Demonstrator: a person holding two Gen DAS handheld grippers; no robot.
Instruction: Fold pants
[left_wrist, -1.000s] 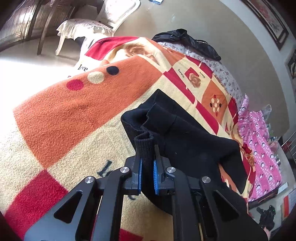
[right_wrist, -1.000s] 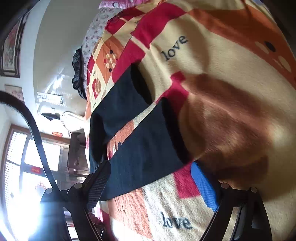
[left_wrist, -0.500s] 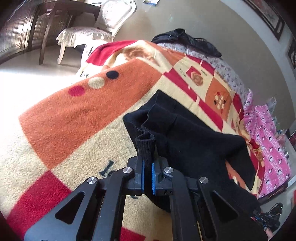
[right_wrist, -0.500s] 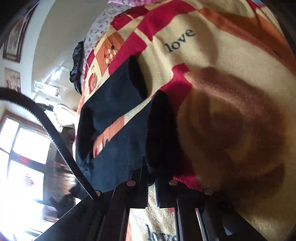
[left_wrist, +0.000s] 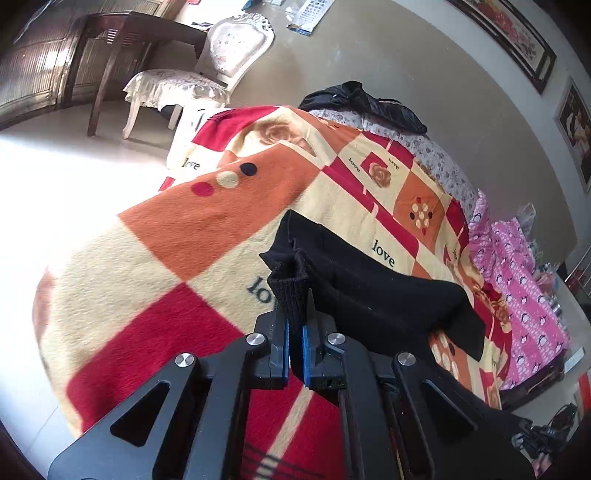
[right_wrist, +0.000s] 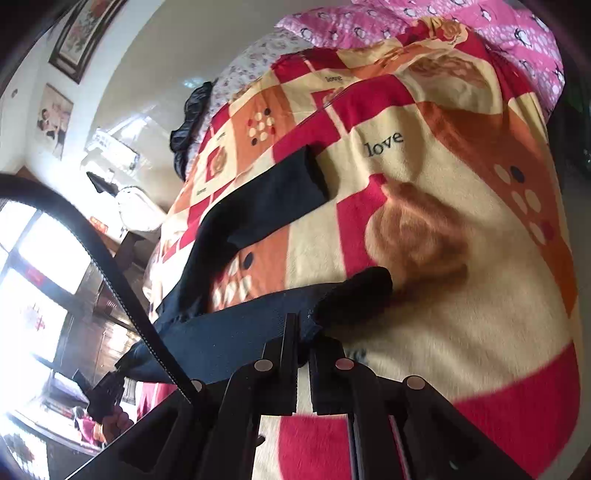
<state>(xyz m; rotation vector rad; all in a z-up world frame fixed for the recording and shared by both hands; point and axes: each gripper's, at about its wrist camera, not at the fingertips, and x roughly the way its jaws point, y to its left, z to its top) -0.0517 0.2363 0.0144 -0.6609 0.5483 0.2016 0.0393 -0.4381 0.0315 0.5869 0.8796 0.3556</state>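
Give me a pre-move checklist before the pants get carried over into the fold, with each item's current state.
1. Left gripper shut on the ribbed waistband: ok.
2. Right gripper shut on the near leg close to its cuff: ok.
3. Held fabric lifted off the blanket: ok at both grips.
4. Far leg lying flat, ready to be covered: ok.
5. Legs aligned side by side: not ok, they spread apart.
6. Fabric between the two grips free of twist: cannot tell.
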